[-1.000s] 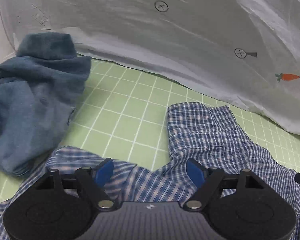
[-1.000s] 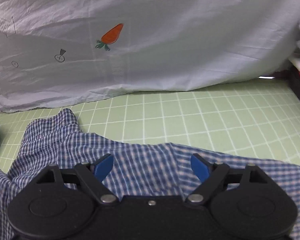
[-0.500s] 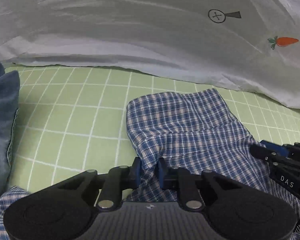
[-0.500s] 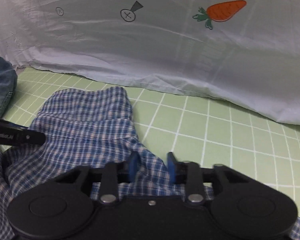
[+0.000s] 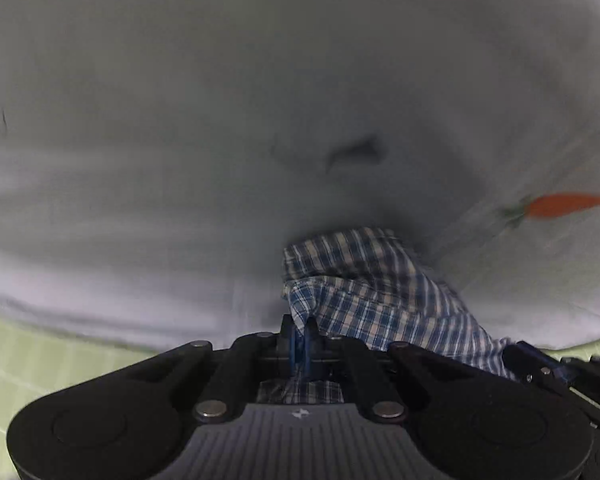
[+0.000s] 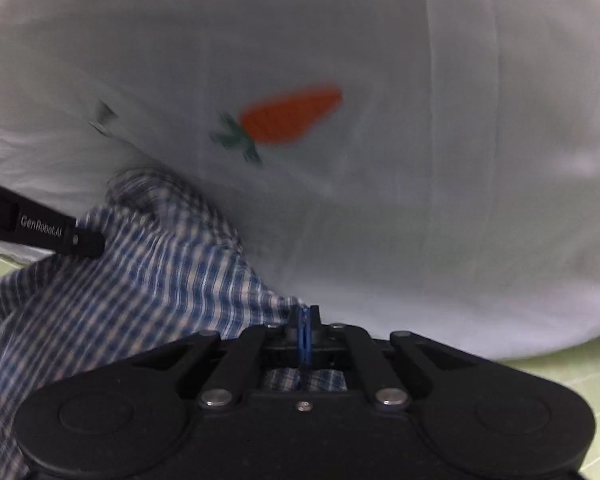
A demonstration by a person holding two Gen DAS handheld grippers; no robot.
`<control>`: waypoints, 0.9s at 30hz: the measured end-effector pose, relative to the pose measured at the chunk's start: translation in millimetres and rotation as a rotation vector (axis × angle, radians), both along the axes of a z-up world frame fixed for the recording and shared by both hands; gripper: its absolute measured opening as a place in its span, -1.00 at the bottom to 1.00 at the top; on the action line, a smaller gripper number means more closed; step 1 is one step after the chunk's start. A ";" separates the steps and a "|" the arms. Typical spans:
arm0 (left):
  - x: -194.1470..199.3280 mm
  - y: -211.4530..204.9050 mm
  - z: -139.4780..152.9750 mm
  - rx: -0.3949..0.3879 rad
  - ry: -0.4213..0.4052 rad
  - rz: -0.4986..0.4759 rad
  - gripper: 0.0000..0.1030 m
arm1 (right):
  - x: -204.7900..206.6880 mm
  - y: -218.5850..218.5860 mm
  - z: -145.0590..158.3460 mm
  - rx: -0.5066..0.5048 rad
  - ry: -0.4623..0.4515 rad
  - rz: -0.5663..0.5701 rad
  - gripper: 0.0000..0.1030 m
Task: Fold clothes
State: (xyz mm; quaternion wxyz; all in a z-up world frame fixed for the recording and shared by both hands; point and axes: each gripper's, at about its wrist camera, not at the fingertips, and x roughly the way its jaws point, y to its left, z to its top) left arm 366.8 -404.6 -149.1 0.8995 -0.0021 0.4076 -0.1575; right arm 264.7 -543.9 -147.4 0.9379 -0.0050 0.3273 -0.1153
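Note:
A blue-and-white checked shirt (image 5: 364,292) is bunched up between both grippers. My left gripper (image 5: 299,338) is shut on a fold of its cloth, and the fabric rises from the blue pads toward the white sheet. In the right wrist view the same checked shirt (image 6: 140,280) spreads to the left, and my right gripper (image 6: 304,334) is shut on its edge. The left gripper's black finger (image 6: 56,236) shows at the left of that view, and the right gripper's black body (image 5: 560,372) shows at the lower right of the left wrist view.
A white sheet with an orange carrot print (image 6: 292,118) fills most of both views, very close behind the shirt. The carrot print (image 5: 560,205) is also at the right of the left wrist view. A green gridded mat (image 5: 40,356) lies underneath.
Both grippers went from open to shut on the checked shirt and pushed forward toward the white sheet. The blue denim garment at the left has left both views.

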 end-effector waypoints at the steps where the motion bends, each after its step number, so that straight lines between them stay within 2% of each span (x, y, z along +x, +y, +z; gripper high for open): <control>1: 3.0 0.8 -9.5 -0.001 0.028 0.010 -0.87 | 3.6 -3.8 -8.3 0.018 0.025 0.004 -0.96; 3: 1.1 5.4 -15.1 -0.016 0.038 0.024 -0.72 | 5.4 -7.0 -17.4 0.023 0.063 0.019 -0.92; 4: -0.7 8.4 -13.2 -0.027 0.037 0.027 -0.51 | 4.4 -8.6 -17.9 0.020 0.071 0.019 -0.69; 5: -2.9 11.7 -10.2 -0.036 0.033 0.032 -0.33 | 2.4 -10.6 -15.7 0.016 0.073 0.014 -0.55; 6: -6.3 15.6 -4.8 -0.047 0.023 0.044 0.12 | -5.0 -13.4 -9.5 0.018 0.061 0.002 -0.25; 7: -11.8 20.7 2.4 -0.066 0.003 0.060 0.33 | -17.0 -16.7 0.3 0.025 0.036 -0.013 -0.01; 8: -19.4 27.0 10.9 -0.091 -0.022 0.070 0.53 | -29.0 -20.1 10.1 0.032 0.012 -0.029 0.06; 9: -28.1 33.4 19.6 -0.110 -0.040 0.071 0.55 | -41.0 -23.4 19.9 0.039 -0.013 -0.045 0.19; 10: -37.9 40.0 28.0 -0.121 -0.051 0.069 0.60 | -53.0 -26.8 29.6 0.046 -0.037 -0.061 0.46; 12: -69.3 56.3 39.0 -0.105 -0.051 0.073 0.71 | -82.3 -34.2 48.9 0.061 -0.082 -0.093 0.70; 14: -105.6 74.0 47.3 -0.073 -0.040 0.081 0.71 | -126.8 -41.5 64.6 0.069 -0.084 -0.121 0.71; 17: -161.4 99.8 57.2 -0.017 -0.017 0.094 0.73 | -202.0 -39.6 71.7 0.047 -0.027 -0.169 0.78; 20: -225.6 116.7 48.3 0.078 0.055 0.107 0.74 | -278.5 -33.6 64.6 0.016 0.046 -0.252 0.85; 22: -268.6 124.1 41.5 0.123 0.106 0.100 0.74 | -323.1 -29.4 59.4 0.006 0.081 -0.276 0.97; 27: -356.5 130.2 17.0 0.150 0.215 0.069 0.74 | -404.4 -22.0 39.8 0.054 0.165 -0.342 0.97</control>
